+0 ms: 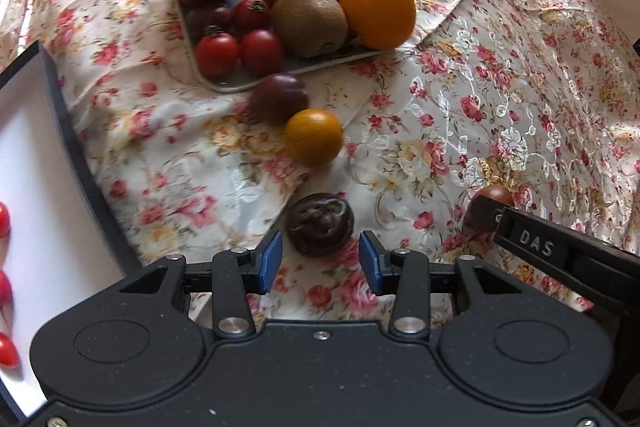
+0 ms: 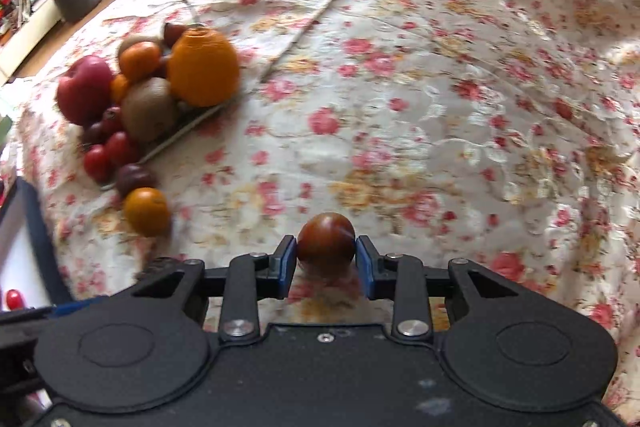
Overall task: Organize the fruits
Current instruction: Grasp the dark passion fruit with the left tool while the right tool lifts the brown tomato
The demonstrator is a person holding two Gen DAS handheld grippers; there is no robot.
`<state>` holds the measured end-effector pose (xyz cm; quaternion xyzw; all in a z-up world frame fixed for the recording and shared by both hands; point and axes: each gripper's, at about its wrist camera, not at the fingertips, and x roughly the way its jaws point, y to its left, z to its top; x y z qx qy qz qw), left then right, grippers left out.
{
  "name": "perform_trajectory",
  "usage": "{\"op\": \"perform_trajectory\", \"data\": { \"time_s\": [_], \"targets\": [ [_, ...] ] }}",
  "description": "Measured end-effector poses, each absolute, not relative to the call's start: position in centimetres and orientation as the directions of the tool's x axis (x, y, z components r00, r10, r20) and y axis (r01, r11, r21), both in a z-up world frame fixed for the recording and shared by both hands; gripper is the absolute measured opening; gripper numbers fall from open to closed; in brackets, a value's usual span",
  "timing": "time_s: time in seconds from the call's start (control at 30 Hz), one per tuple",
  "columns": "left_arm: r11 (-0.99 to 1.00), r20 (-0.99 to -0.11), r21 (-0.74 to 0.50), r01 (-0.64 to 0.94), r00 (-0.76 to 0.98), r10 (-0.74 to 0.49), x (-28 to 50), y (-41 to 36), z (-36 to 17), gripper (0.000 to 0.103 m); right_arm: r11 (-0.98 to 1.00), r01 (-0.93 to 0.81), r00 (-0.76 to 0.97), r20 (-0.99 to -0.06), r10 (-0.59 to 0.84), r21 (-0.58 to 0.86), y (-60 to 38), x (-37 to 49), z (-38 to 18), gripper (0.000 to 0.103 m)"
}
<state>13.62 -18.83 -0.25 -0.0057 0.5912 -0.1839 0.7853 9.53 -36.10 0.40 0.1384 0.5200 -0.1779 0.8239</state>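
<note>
Gripping a brown-red tomato (image 2: 326,245), the right tool (image 2: 326,259); left tool (image 1: 320,259) agape near a dark wrinkled fruit (image 1: 320,225).

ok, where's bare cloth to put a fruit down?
Free: the floral cloth right of the tray, and the strip between the loose orange fruit and the dark wrinkled fruit. Crowded: the tray itself, heaped, with a dark plum at its near edge.

The tablecloth (image 1: 500,75) is shiny woven cloth with raised flower patterns, creased. The tomatoes (image 1: 216,55) look smooth and glossy, the kiwi (image 1: 310,23) matt and fuzzy, the orange (image 1: 378,11) pebbled. The wrinkled dark fruit (image 1: 320,225) looks rough.
</note>
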Motion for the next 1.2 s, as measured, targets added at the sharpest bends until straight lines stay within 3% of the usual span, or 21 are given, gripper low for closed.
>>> {"op": "perform_trajectory", "data": {
  "time_s": [0.73, 0.9, 1.2],
  "targets": [
    [0.956, -0.947, -0.194, 0.218, 0.212, -0.241, 16.0, -20.6, -2.9, 0.051, 0.898, 0.435, 0.388, -0.913, -0.123, 0.065, -36.2, 9.3, -0.5, 0.034],
    [0.96, -0.953, -0.233, 0.152, 0.163, -0.257, 16.0, -18.8, -2.4, 0.05, 0.906, 0.419, 0.395, -0.91, -0.124, 0.059, -35.6, 9.2, 0.0, 0.033],
    [0.971, -0.952, -0.184, 0.151, 0.219, -0.214, 13.2, -12.7, 1.2, 0.05, 0.941, 0.311, 0.447, -0.894, -0.02, 0.134, -32.3, 8.0, 2.7, 0.033]
  ]
}}
